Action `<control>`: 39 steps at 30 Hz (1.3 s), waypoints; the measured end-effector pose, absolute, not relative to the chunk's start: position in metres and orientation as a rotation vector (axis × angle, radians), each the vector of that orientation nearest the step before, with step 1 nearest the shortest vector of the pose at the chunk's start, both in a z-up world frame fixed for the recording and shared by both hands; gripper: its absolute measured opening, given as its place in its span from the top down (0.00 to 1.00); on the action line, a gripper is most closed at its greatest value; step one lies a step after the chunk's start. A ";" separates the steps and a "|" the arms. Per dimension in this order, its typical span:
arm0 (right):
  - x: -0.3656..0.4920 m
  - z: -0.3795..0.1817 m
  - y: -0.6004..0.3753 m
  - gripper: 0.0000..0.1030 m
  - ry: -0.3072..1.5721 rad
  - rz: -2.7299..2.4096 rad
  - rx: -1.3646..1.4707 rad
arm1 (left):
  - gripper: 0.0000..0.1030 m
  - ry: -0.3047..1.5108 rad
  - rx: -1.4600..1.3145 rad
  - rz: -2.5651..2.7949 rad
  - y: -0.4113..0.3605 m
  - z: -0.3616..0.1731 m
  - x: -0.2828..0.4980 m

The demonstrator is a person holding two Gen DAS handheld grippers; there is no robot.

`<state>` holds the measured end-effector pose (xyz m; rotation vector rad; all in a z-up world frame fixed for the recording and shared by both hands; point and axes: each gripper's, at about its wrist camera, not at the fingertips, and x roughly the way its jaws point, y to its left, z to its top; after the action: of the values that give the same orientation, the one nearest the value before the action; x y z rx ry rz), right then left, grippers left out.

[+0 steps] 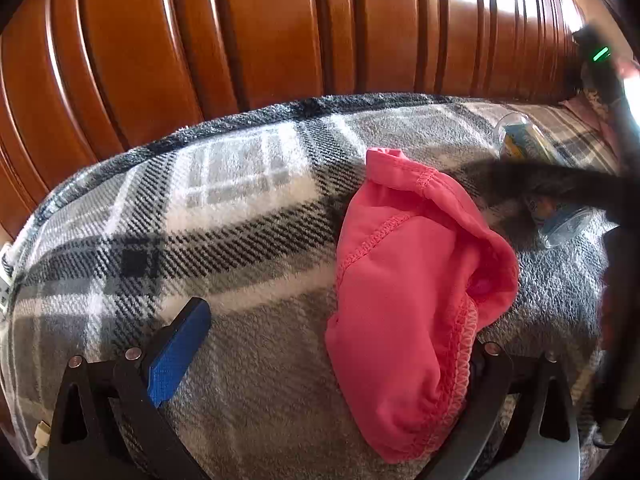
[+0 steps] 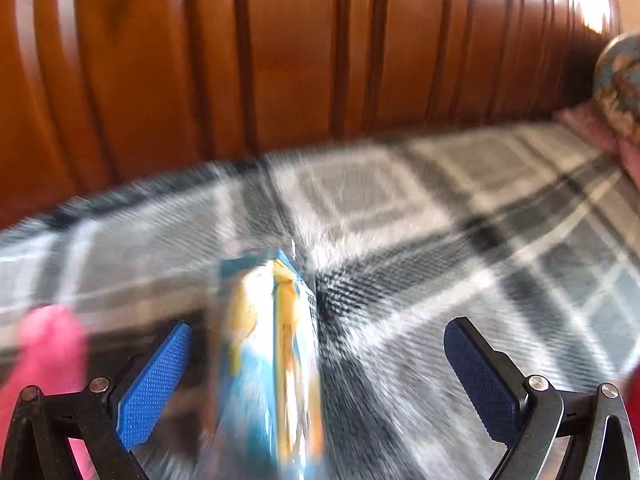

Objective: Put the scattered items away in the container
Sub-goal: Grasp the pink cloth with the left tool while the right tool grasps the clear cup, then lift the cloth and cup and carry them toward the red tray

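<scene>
The left gripper [image 1: 328,344] hovered over a plaid blanket [image 1: 224,208] spread on a bed, its jaws spread wide and released. A pink garment [image 1: 408,300] lay crumpled on the blanket between them, draped over the right-hand finger and hiding its pad, while the blue pad of the other finger [image 1: 178,354] stood clear of the cloth. Beyond the garment, two clear plastic packages with blue and yellow print [image 1: 520,140] lay on the blanket, partly crossed by a dark, blurred shape. A ribbed wooden headboard [image 1: 240,40] rose behind the bed. In the right wrist view, heavily blurred, the right gripper [image 2: 316,376] was also released, both blue pads well apart from a blue and yellow package [image 2: 272,356] that stood between them, touching neither. The pink garment showed as a smear at the left edge of that view. No container could be made out in either view.
</scene>
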<state>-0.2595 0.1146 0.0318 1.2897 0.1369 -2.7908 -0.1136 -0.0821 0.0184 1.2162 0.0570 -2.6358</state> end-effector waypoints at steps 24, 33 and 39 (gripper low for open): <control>-0.208 0.055 0.102 0.50 0.185 -2.822 1.135 | 0.84 0.009 1.291 -2.669 -0.051 0.042 -0.113; -0.173 0.110 0.112 0.49 0.124 -2.862 1.019 | 0.85 0.119 1.202 -2.623 -0.071 0.089 -0.089; -0.153 0.142 0.137 0.49 0.068 -2.892 0.973 | 0.85 0.058 1.160 -2.721 -0.053 0.128 -0.078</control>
<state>-0.1531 0.1366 0.1420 0.9728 0.0683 -2.8917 -0.0784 -0.0526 0.1284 1.1602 0.0584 -2.7206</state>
